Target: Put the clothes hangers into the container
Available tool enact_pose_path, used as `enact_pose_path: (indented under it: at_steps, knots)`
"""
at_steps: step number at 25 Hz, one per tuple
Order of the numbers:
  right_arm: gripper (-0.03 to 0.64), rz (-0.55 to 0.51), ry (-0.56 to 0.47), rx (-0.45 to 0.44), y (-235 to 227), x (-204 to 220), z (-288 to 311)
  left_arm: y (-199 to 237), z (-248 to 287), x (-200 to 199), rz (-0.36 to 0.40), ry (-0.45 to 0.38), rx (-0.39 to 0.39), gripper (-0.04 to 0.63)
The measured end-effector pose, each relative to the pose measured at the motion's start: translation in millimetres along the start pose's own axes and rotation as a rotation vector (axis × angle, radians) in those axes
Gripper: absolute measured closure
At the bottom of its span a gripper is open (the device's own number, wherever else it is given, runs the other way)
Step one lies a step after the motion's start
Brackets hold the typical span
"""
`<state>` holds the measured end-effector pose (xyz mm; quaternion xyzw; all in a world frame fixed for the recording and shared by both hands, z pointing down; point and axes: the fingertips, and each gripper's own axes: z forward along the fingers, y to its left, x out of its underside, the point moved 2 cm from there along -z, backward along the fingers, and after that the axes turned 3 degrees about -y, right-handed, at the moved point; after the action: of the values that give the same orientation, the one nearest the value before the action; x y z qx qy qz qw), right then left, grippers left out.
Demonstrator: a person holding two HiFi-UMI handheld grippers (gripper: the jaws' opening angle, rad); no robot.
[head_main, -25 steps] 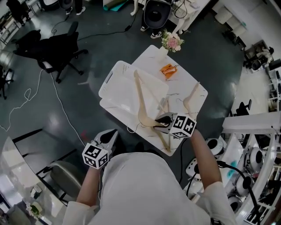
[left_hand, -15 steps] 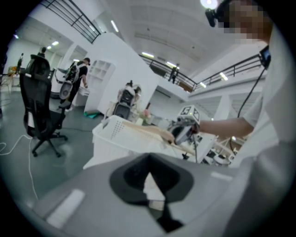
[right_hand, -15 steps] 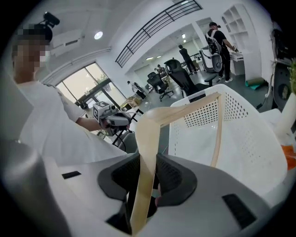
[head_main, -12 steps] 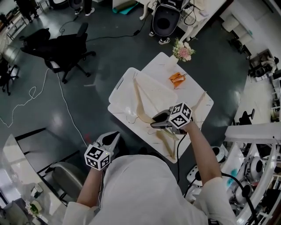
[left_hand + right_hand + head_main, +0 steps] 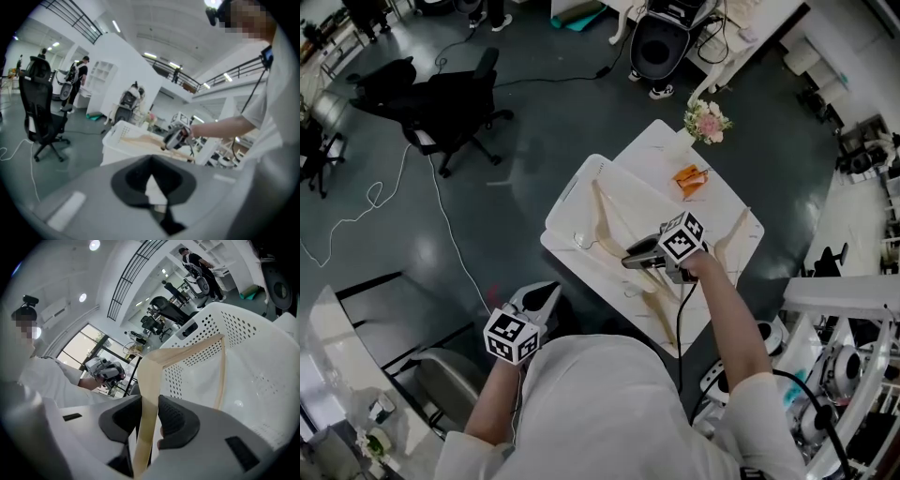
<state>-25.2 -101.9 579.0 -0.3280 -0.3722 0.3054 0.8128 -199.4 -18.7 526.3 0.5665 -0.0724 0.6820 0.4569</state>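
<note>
Hangers lie loose on the table [image 5: 649, 150]: one hanger [image 5: 733, 242] at its right edge, another hanger [image 5: 654, 305] near the front. The right gripper [image 5: 630, 260] pinches a wooden hanger [image 5: 605, 220] over the white container [image 5: 572, 192]. Flowers [image 5: 705, 122] and an orange item [image 5: 691, 178] sit beyond. The left gripper [image 5: 546, 292], jaws together and empty, hangs over open floor.

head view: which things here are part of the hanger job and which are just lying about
Job:
- wooden hanger, held in the right gripper
- white container
- second hanger and third hanger, on the table

Lying about:
- flowers
- orange item
- office chair
</note>
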Motion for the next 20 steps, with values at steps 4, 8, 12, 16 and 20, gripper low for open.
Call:
enact_pose_path:
  at_steps: [4, 8, 12, 16, 20]
  knots:
    - [0.515, 0.047, 0.033, 0.005, -19.3, -1.5, 12.6, 7.2, 1.6, 0.2, -0.014, 0.010, 0.003, 0.592]
    - [0.515, 0.094, 0.046, -0.006, -34.7, -2.2, 26.4, 11.5, 2.0, 3.6, -0.027, 0.028, 0.005, 0.592]
    - [0.515, 0.134, 0.061, -0.008, -48.4, -4.0, 38.7, 18.4, 0.5, 5.4, -0.037, 0.041, 0.002, 0.592]
    - [0.515, 0.165, 0.040, -0.020, -51.7, -10.0, 49.7, 27.3, -3.2, 7.5, -0.044, 0.052, 0.001, 0.592]
    - [0.511, 0.139, 0.004, 0.010, -57.1, -12.0, 55.0, 32.0, -6.9, 9.2, -0.038, 0.057, 0.011, 0.592]
